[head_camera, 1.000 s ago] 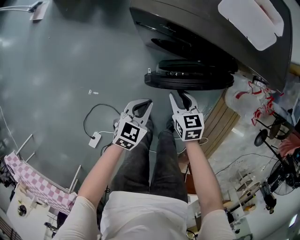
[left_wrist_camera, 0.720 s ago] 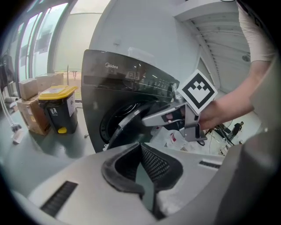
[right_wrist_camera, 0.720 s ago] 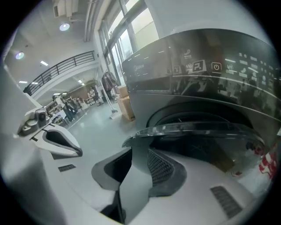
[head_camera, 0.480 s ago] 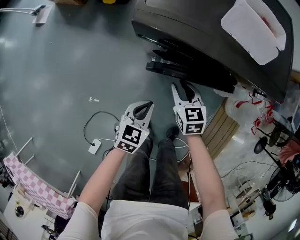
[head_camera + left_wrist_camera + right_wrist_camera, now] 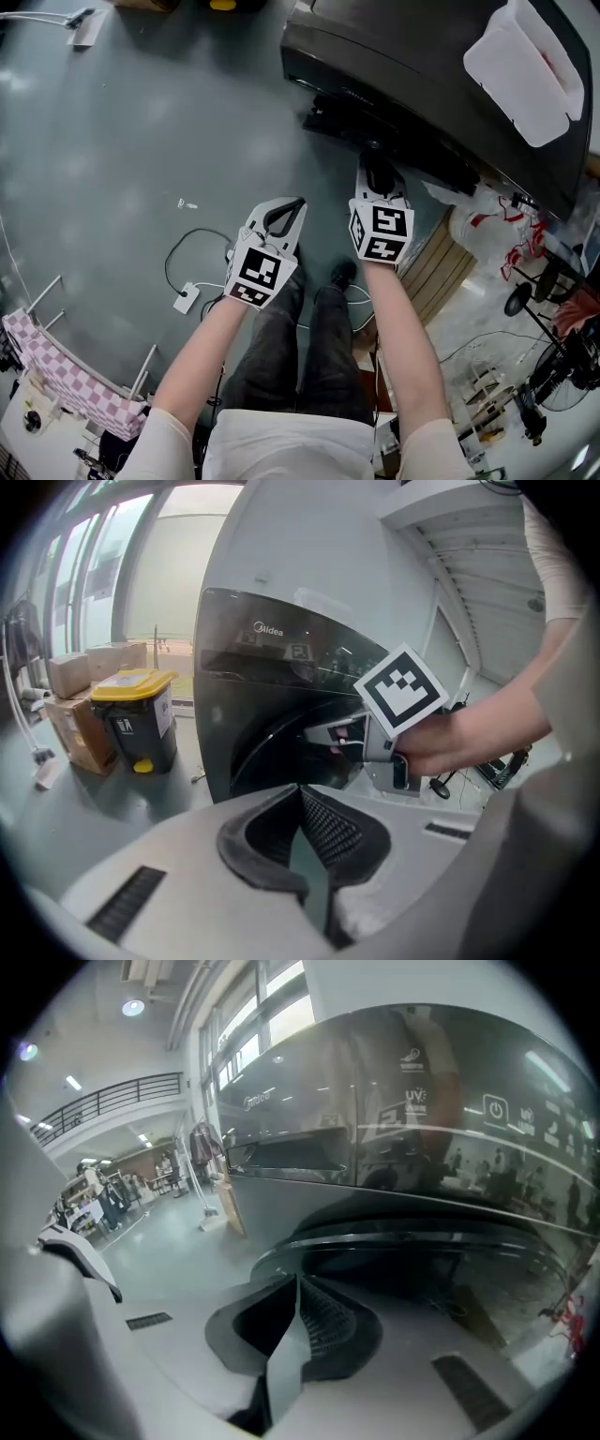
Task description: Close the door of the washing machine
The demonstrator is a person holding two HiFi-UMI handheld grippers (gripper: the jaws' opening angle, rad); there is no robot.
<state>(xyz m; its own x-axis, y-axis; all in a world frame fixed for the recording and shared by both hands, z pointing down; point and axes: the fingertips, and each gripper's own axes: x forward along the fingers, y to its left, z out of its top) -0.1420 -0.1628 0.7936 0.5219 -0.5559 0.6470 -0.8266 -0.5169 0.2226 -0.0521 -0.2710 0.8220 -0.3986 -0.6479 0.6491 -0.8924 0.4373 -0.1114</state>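
Washing machine (image 5: 422, 75) at 1 o'clock; door (image 5: 394, 141) nearly flush with its front; right gripper (image 5: 378, 172) against door, jaws closing on nothing, apparently for pushing; left gripper (image 5: 292, 213) at 9 o'clock of it, jaws pressed together, idle.

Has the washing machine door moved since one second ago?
Yes. The door has swung in against the front of the washing machine; earlier it stood out open.
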